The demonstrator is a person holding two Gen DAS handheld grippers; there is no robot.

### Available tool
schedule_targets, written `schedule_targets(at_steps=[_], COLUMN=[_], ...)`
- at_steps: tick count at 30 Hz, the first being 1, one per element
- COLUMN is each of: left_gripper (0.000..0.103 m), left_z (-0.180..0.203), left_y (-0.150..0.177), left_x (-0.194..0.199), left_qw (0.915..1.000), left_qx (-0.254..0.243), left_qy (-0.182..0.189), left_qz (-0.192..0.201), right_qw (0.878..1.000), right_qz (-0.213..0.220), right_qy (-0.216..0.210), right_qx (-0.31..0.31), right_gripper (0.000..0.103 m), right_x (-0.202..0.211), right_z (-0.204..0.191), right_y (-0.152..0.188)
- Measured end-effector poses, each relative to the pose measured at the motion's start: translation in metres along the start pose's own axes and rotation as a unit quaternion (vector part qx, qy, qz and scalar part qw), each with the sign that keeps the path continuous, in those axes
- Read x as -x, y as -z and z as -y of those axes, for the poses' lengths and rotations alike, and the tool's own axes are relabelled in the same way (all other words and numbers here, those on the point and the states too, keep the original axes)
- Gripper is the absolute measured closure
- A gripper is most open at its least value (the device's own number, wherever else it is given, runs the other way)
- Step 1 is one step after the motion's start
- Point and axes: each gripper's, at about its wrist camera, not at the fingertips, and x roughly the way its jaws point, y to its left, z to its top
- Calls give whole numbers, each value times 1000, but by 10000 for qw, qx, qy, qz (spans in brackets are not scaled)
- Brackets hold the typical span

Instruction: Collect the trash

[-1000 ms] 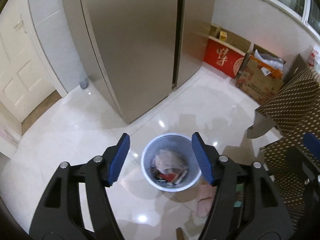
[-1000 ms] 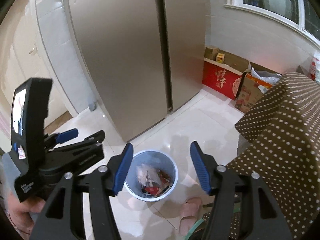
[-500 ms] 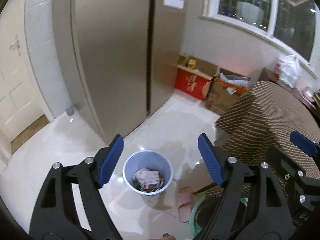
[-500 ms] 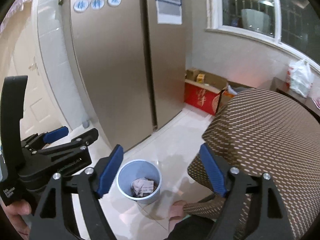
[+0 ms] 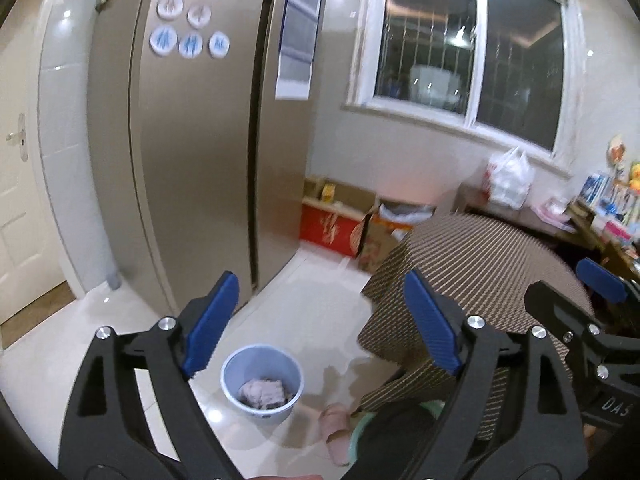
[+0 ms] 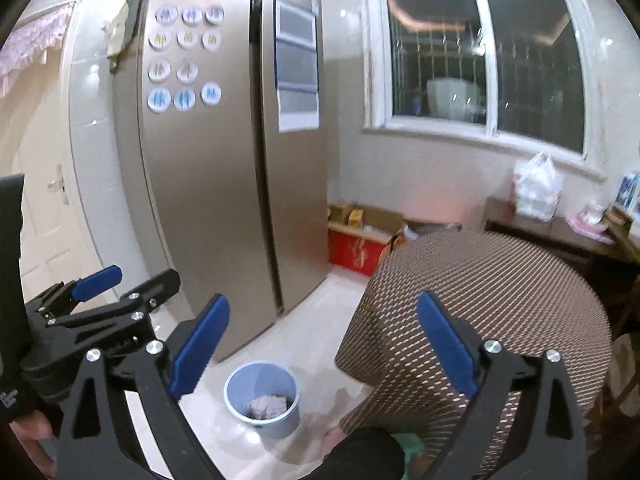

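Observation:
A light blue waste bin (image 5: 262,378) stands on the white tiled floor with crumpled paper trash (image 5: 262,392) inside; it also shows in the right wrist view (image 6: 262,398). My left gripper (image 5: 320,324) is open and empty, held high above the floor, up and away from the bin. My right gripper (image 6: 322,346) is open and empty, also high above the bin. The left gripper shows at the left edge of the right wrist view (image 6: 96,300).
A steel fridge (image 5: 208,152) stands behind the bin. A table with a brown patterned cloth (image 5: 484,276) is at right, a pink slipper (image 5: 334,426) beside the bin. Red and cardboard boxes (image 5: 332,226) line the wall under the window.
Both grippers have risen and tilted up from close over the bin; the bin now looks smaller and lower, and the fridge top, window and table have come into view.

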Motion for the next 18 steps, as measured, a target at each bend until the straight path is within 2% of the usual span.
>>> schedule_targets(at_steps=[5,12,18], left_gripper=[19,19,19], left_z=[17,45,56], left_y=[-7,-9,-12], left_x=[34,58,65], left_qw=[9991,9962,9947], left_qx=[-151,-528,-606], left_qy=[190,383,462], left_qz=[336,580,692], right_qw=[9976,9950,9929], right_qz=[528,820,996], right_qy=[434,577,636], right_qx=[143,-7,-98], right_gripper=[8,8,7], right_x=[48,77,94], right_z=[4,19,26], right_y=[-4,-3,0])
